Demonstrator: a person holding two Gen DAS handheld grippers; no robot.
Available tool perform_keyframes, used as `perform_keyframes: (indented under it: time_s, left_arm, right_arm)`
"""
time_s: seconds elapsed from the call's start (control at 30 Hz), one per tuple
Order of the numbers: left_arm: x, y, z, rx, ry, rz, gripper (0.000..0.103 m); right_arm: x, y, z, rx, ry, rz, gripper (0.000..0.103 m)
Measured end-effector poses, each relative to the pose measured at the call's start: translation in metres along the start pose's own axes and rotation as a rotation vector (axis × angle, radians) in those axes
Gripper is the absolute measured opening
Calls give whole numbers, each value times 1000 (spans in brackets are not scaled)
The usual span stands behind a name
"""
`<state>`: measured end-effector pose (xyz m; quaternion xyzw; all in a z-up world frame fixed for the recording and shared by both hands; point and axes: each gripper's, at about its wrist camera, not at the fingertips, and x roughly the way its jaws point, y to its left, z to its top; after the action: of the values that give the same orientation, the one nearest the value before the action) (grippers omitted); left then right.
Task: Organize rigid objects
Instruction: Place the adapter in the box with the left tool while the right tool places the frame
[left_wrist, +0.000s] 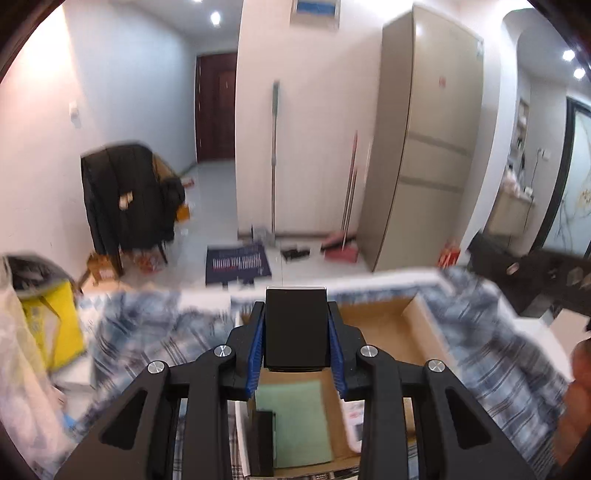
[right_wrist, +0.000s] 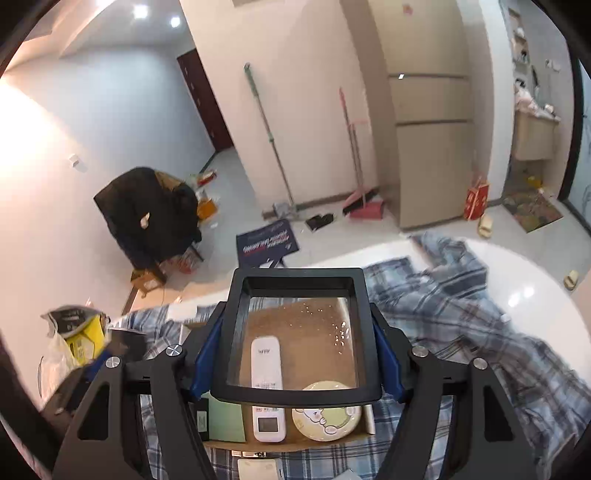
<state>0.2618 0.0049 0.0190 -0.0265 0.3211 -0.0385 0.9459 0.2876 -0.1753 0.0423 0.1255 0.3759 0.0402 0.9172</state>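
Note:
My left gripper (left_wrist: 295, 332) is shut on a black rectangular box (left_wrist: 295, 328) and holds it above an open cardboard box (left_wrist: 373, 325). A pale green pad (left_wrist: 295, 424) lies inside that box. My right gripper (right_wrist: 295, 332) is shut on a black-framed clear lid (right_wrist: 299, 332), held over the same cardboard box (right_wrist: 295, 321). Through and below the lid I see a white remote (right_wrist: 266, 387), a round yellow tin (right_wrist: 327, 413) and the green pad (right_wrist: 225, 419) in the box.
The box sits on a blue plaid cloth (right_wrist: 461, 314) over a white round table (right_wrist: 524, 280). A yellow bag (left_wrist: 51, 317) stands at the table's left. Beyond are a chair with a black coat (left_wrist: 125, 199), a fridge (left_wrist: 424, 147), mop and dustpan (left_wrist: 340, 251).

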Motion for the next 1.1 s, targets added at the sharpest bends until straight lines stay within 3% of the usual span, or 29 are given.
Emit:
perform_keyframes:
  time_s: [0.1,0.2,0.57,0.67,1.1]
  left_arm:
    - [38,7,-20,-23,156,3,33]
    - [56,8,-28,-20,234,8,33]
    - [65,-11,-39,42,312,2,33]
    - [70,-13,-43,65,347,45,33]
    - [67,-12,-39,47,330,21,34]
  right_arm:
    - [24,-3,-8,-31,53,-29,69]
    - [38,-10,-13,-33,94,-44,69]
    - [53,-14,-19,-42,144,-58,69]
    - [54,-13,-20,-51,142,-68,69]
    - [62,-10,-22,-80,140,-65,69]
